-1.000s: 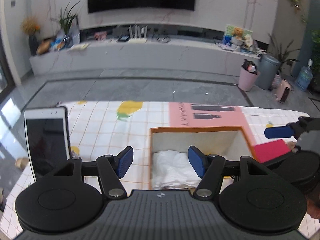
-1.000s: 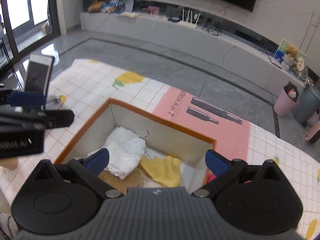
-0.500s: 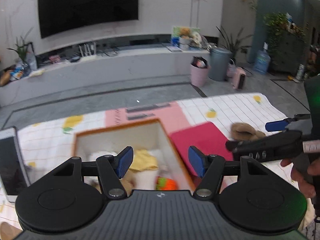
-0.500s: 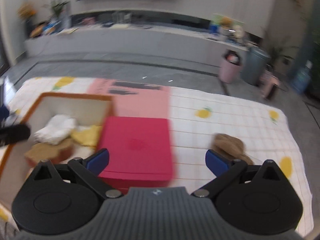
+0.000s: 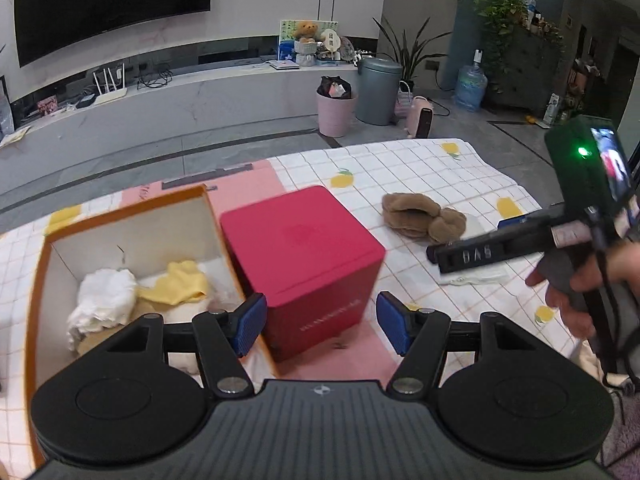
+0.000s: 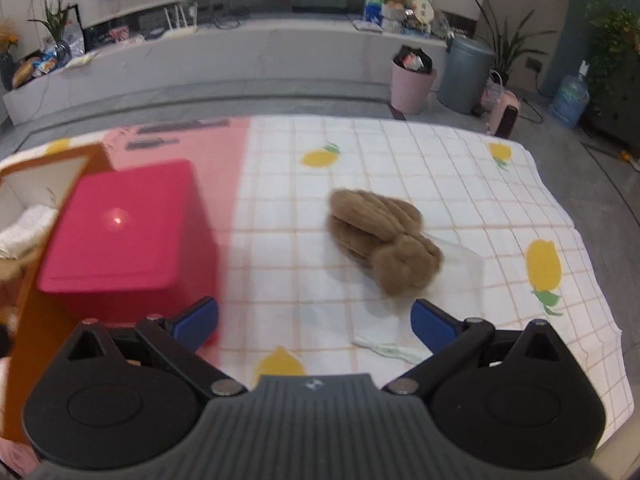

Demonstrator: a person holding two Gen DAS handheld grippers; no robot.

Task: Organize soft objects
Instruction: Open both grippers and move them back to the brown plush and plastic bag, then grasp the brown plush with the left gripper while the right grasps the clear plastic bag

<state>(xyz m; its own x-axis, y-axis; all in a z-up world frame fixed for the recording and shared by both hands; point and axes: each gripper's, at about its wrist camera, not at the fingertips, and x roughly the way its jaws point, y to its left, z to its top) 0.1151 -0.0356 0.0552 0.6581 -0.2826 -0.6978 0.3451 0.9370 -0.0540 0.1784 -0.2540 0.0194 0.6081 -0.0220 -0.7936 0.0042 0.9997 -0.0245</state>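
A brown fuzzy soft item [image 6: 386,240] [image 5: 422,218] lies on the checked lemon-print tablecloth [image 6: 400,168], right of a closed red box [image 5: 300,264] [image 6: 128,236]. My right gripper [image 6: 314,322] is open and empty, hovering just short of the brown item. An orange-rimmed open box [image 5: 52,248] at the left holds a white cloth [image 5: 106,300] and a yellow cloth [image 5: 180,286]. My left gripper [image 5: 318,328] is open and empty above the near corner of the red box. The right gripper body [image 5: 504,246] shows at the right of the left wrist view, held by a hand [image 5: 584,292].
A clear plastic wrapper [image 6: 384,344] lies flat on the cloth near the brown item. The table's right edge [image 6: 600,280] drops to a grey floor. A pink bin [image 6: 412,84] and a grey bin [image 6: 464,76] stand beyond the table.
Both views swung right, from the orange box toward the red box and the brown item. The right gripper has come closer to the brown item. The phone has left the left wrist view.
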